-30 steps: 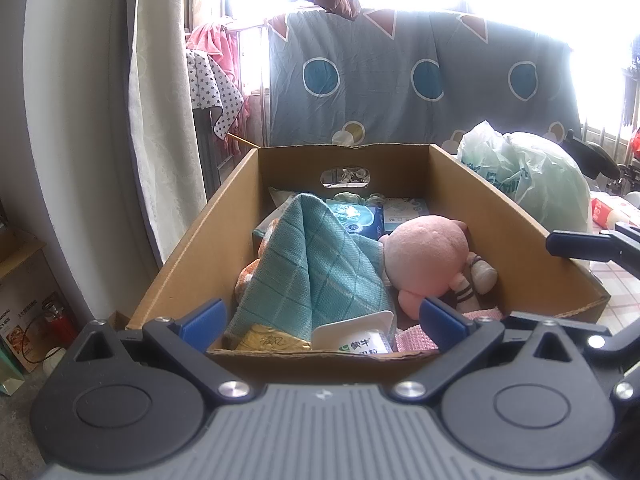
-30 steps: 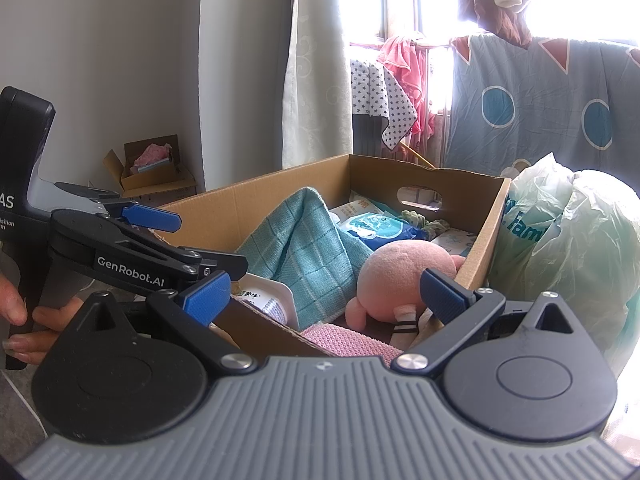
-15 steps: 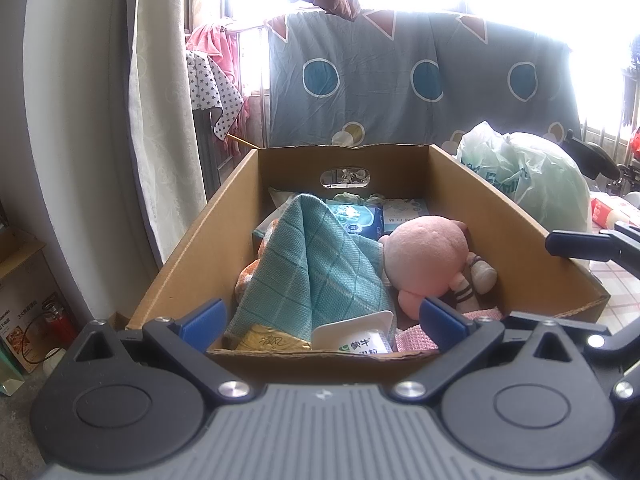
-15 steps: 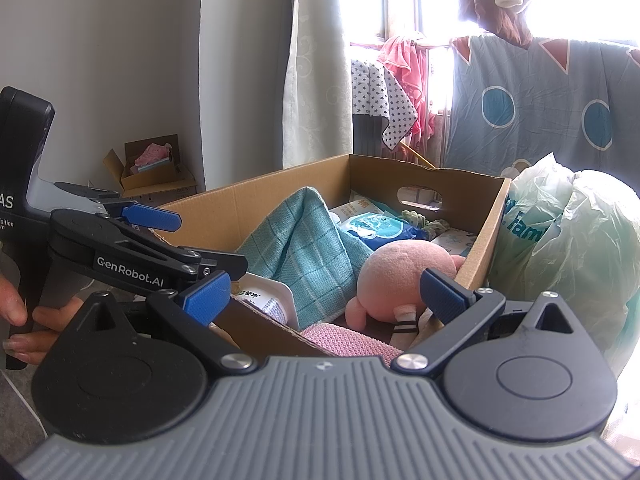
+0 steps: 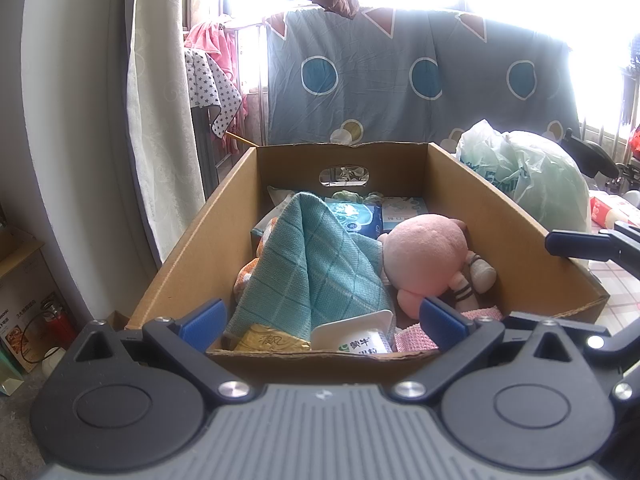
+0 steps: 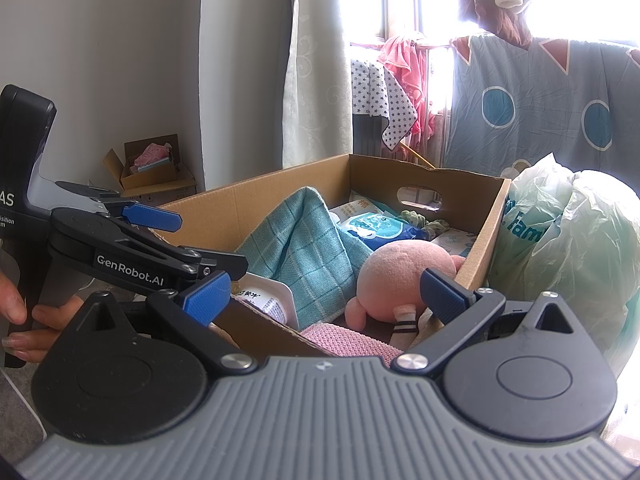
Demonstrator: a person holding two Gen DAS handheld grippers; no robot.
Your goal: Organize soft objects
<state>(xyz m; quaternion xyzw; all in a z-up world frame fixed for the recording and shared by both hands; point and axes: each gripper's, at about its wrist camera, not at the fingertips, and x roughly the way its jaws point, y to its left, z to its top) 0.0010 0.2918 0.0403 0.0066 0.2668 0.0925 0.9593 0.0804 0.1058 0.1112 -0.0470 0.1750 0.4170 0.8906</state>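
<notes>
One cardboard box (image 5: 492, 216) holds one checked teal cloth (image 5: 316, 268) and one round pink plush toy (image 5: 424, 258) — left gripper (image 5: 322, 316) and right gripper (image 6: 326, 292) both gape wide, empty.

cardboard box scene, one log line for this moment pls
left gripper: open, empty | right gripper: open, empty | cardboard box: teal towel, pink plush inside

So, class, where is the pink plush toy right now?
The pink plush toy lies inside the cardboard box, right of the teal cloth in the left wrist view.
</notes>
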